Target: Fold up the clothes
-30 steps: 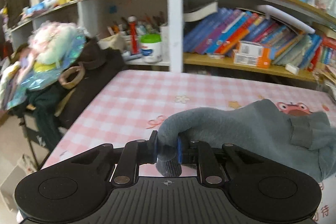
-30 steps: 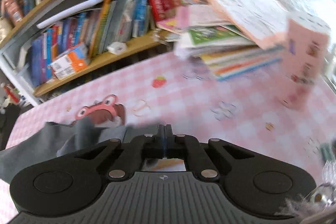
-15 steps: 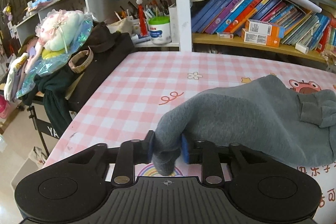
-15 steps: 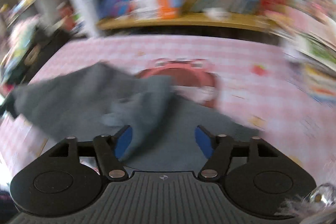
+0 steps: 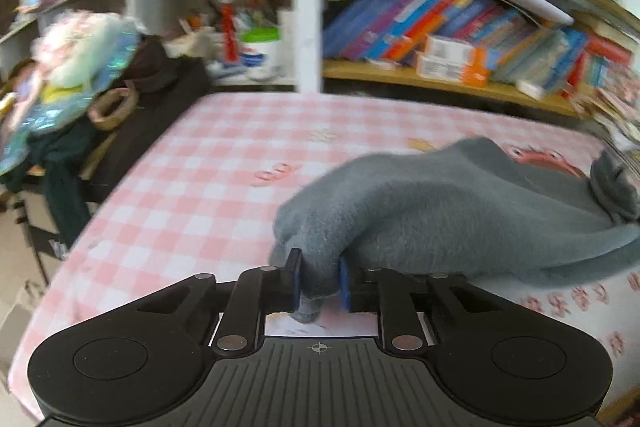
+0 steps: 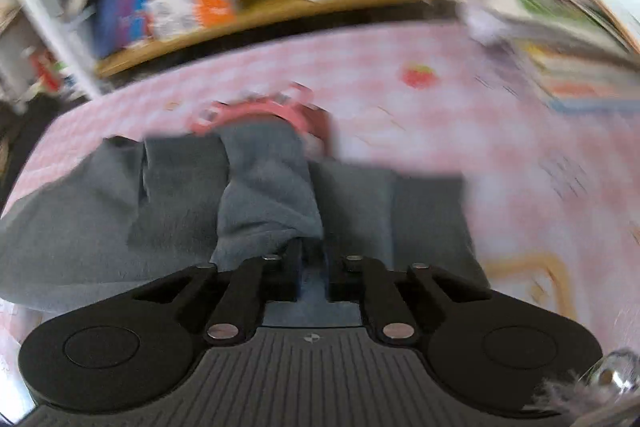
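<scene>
A grey fleece garment (image 5: pixel 460 211) lies bunched on the pink checked tabletop (image 5: pixel 208 179), toward its near right part, partly covering a red cartoon print. The left gripper (image 5: pixel 319 281) has a fold of the garment's near left end between its blue pads; its jaws are closing on that fold, which hangs down past them. In the blurred right wrist view, the right gripper (image 6: pixel 313 277) is narrowed onto a raised ridge of the same garment (image 6: pixel 264 187) at its near edge. Shelves of books (image 5: pixel 440 27) stand beyond the tabletop's far edge.
</scene>
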Motion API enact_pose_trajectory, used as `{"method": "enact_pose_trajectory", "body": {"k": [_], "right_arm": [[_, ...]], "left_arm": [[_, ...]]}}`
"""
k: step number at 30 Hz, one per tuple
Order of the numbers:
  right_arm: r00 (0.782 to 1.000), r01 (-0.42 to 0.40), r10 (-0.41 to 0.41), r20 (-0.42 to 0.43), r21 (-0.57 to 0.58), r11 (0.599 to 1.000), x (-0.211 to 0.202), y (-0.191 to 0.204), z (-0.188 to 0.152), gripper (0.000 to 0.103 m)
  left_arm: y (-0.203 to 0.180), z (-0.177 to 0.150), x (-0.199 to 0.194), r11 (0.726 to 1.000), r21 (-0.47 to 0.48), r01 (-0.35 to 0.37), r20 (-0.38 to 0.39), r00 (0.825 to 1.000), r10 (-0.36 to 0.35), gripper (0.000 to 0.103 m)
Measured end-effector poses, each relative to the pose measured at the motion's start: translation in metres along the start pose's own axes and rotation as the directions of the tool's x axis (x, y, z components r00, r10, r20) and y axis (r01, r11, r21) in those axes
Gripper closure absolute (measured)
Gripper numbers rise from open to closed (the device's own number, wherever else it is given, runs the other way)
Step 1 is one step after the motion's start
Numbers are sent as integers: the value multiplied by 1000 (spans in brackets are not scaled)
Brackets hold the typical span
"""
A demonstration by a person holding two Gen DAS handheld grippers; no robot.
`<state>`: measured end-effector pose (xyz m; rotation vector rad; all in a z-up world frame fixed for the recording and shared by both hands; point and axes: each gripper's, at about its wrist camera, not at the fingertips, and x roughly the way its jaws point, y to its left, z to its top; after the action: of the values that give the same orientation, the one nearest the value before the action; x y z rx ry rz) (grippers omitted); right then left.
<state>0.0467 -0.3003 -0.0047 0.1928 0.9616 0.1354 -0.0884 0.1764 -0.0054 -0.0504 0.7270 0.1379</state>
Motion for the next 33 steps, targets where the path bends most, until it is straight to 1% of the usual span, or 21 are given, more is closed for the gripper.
{"method": "enact_pose_trajectory", "body": {"k": [1,2,4,6,9,10,11,12,13,14,15,16,18,20,24,27,29,30,31,32,33], "right_arm": [[999,41,-40,-14,22,999,-4,-11,-6,102],[998,55,-54,-29,48,997,-8,-22,-12,102],[998,63,-59,-36,110,992,-16,-41,-21,101],[996,83,-80,-29,134,987,-24,-50,-27,99],[996,89,-90,4,137,987,-37,-51,-29,97],[996,86,-89,20,123,989,-41,-47,-27,91],[996,78,-82,34,101,992,-43,-40,-25,85],[997,67,-70,44,81,994,-45,-34,-22,70],[997,44,-47,57,56,997,-47,-25,-19,59],[998,17,-18,64,24,1000,-48,-17,-16,56],[998,-7,9,65,-22,1000,-48,-5,-13,48],[997,-31,36,65,-69,997,-47,8,-10,38],[995,-69,82,60,-193,979,-44,36,-7,30],[994,-77,98,55,-302,950,-35,60,-4,29],[996,-20,59,62,-497,868,-8,103,-7,25],[997,69,-38,64,-597,799,22,124,-11,23],[997,81,-56,60,-624,777,34,125,-12,23],[997,78,-52,60,-622,779,36,123,-12,25],[997,70,-39,64,-599,798,34,117,-10,34],[997,67,-31,74,-553,830,30,108,-6,45],[996,62,-23,84,-503,862,26,98,-3,66]], "left_arm": [[-4,-1,2,1000,15,4,-20,1000,-4,72],[-8,-3,5,1000,30,-4,-41,999,6,61],[-14,-8,8,998,61,-18,-81,996,23,51],[-16,-14,6,997,73,-5,-106,994,13,51],[-12,-20,0,999,36,0,-127,992,5,51],[-10,-21,-2,1000,-2,9,-134,991,-9,51],[-5,-22,-3,997,-68,27,-138,990,-36,51],[3,-24,-4,985,-163,59,-138,987,-82,51],[13,-26,-4,955,-278,102,-128,982,-142,48],[22,-29,-4,912,-387,137,-105,976,-191,42],[33,-36,-3,846,-506,168,-66,971,-231,39],[40,-42,-2,784,-592,185,-34,967,-253,36],[56,-56,1,635,-741,217,36,958,-286,35],[65,-67,8,512,-829,224,75,953,-295,36],[72,-75,25,375,-898,229,127,952,-277,36],[69,-76,41,285,-930,231,150,948,-280,39],[67,-77,49,226,-947,228,161,946,-280,40],[65,-76,53,201,-953,228,167,945,-282,40],[64,-76,55,187,-954,232,174,943,-284,43],[64,-75,56,186,-954,236,177,942,-285,51],[63,-74,57,186,-953,239,180,941,-286,58]]}}
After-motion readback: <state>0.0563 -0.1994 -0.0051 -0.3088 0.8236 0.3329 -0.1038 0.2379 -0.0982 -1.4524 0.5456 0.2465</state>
